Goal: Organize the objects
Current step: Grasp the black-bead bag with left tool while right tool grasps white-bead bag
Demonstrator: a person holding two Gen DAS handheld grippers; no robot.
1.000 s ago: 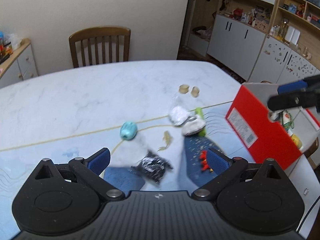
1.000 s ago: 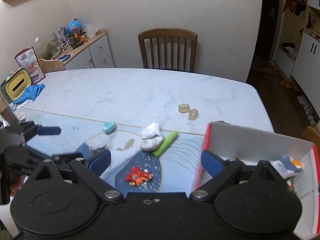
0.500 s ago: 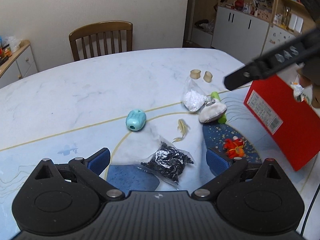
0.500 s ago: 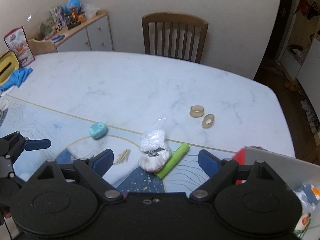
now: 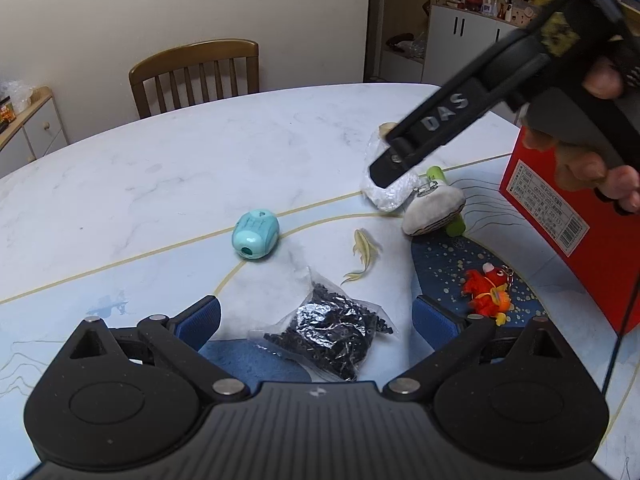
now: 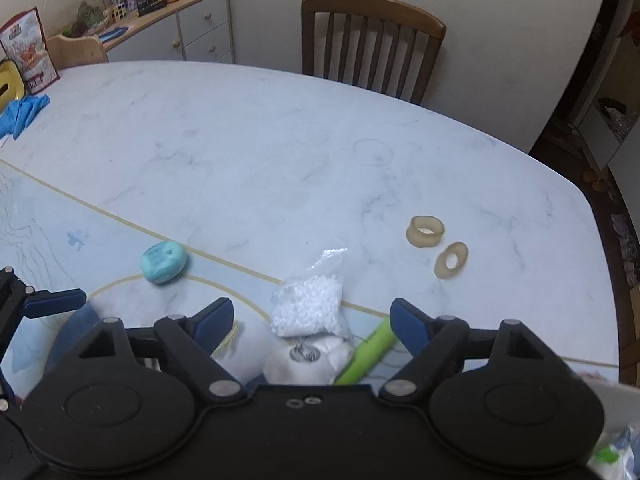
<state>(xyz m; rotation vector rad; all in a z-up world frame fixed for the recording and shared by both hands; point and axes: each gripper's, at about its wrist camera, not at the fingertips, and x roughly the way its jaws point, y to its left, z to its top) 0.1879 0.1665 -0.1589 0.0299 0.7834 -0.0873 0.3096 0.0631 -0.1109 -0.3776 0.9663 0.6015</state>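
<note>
The white marble-patterned oval table (image 5: 168, 152) runs off both views at its near edge. The red cardboard box (image 5: 560, 216) stands at the table's right end in the left wrist view, cut off by the frame; the right wrist view shows only a blurred white sliver at its lower right corner.

The right gripper (image 6: 312, 318) hangs over the clear bag of white beads (image 6: 308, 306) near the table's middle; its jaws, which have just been closing, stand wide with the bag between them, untouched. In the left wrist view this gripper's arm covers part of the bag.

The left gripper (image 5: 316, 316) stands wide open over the clear bag of black bits (image 5: 332, 332), gripping nothing.

The white cloth pouch (image 5: 434, 212) lies just beside the bead bag, half hidden by the gripper body in the right wrist view. Beneath it the lime-green cylinder (image 6: 368, 350) points toward the table's far right corner. The turquoise egg-shaped sharpener (image 5: 256, 234) sits left of these. Only the left wrist view shows the red-orange plush keychain (image 5: 486, 290); only the right shows two tan rubbery rings (image 6: 426, 230).
</note>
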